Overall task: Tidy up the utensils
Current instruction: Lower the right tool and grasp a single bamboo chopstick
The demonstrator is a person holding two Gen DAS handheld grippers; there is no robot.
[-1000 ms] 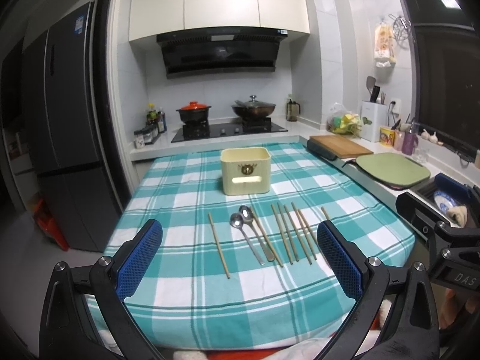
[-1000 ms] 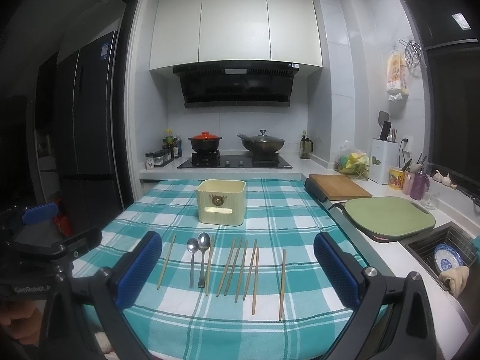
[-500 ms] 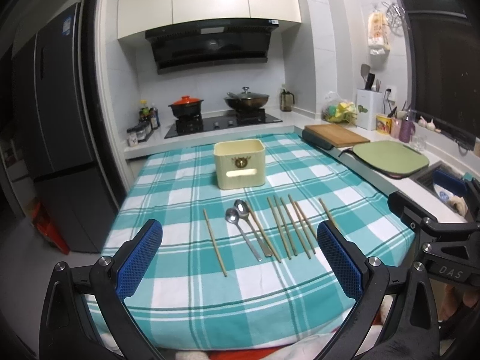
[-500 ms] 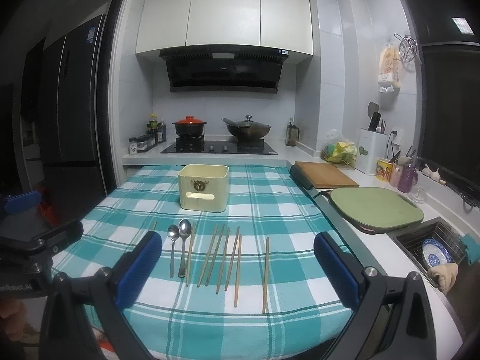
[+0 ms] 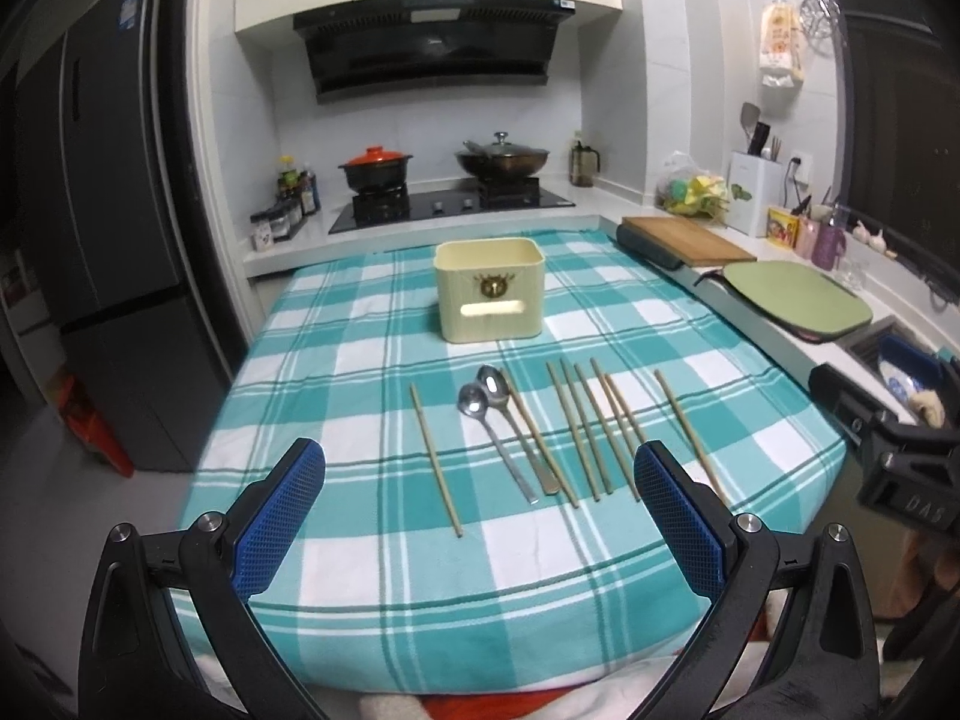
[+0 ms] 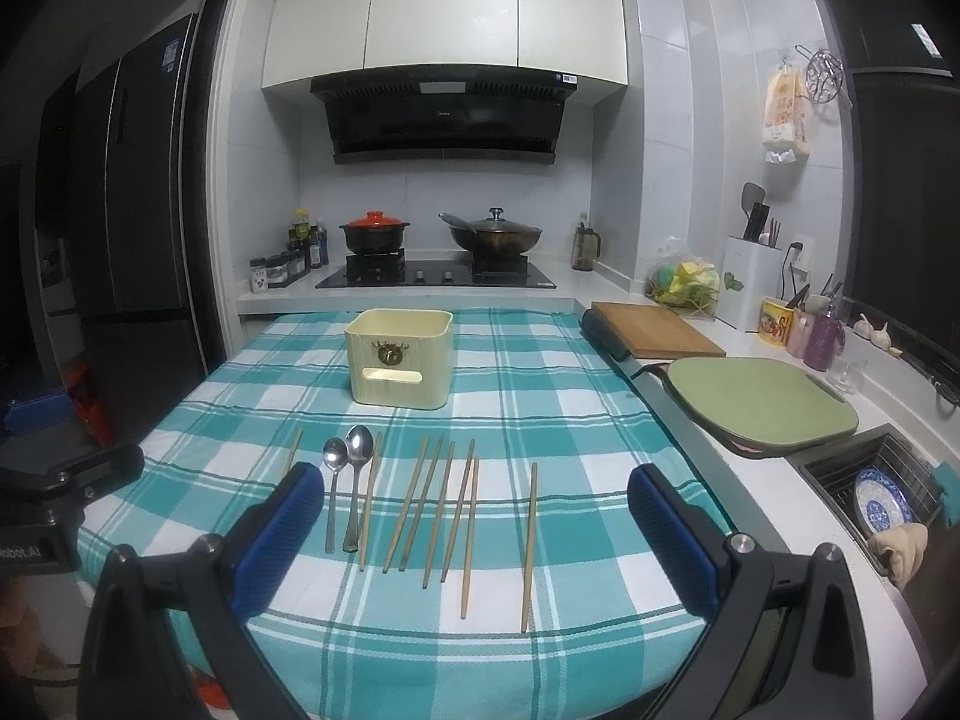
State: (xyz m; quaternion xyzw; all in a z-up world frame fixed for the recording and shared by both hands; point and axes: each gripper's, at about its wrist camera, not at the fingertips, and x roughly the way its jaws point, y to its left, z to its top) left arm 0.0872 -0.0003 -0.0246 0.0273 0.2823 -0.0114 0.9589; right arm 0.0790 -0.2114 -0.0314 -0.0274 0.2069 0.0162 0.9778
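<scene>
**Both grippers brought nearer the utensils**

The left gripper (image 5: 479, 510) has been carried forward and tipped down, so that the chopsticks (image 5: 585, 429) and spoons (image 5: 492, 414) are seen closer to its fingers (image 5: 279, 519). The right gripper (image 6: 474, 534) has been shifted likewise, the utensil row now lying between its fingers (image 6: 672, 540).

Leftmost chopstick (image 6: 292, 455) partly behind right tool's finger, sink plate (image 6: 882, 503) half-hidden
</scene>
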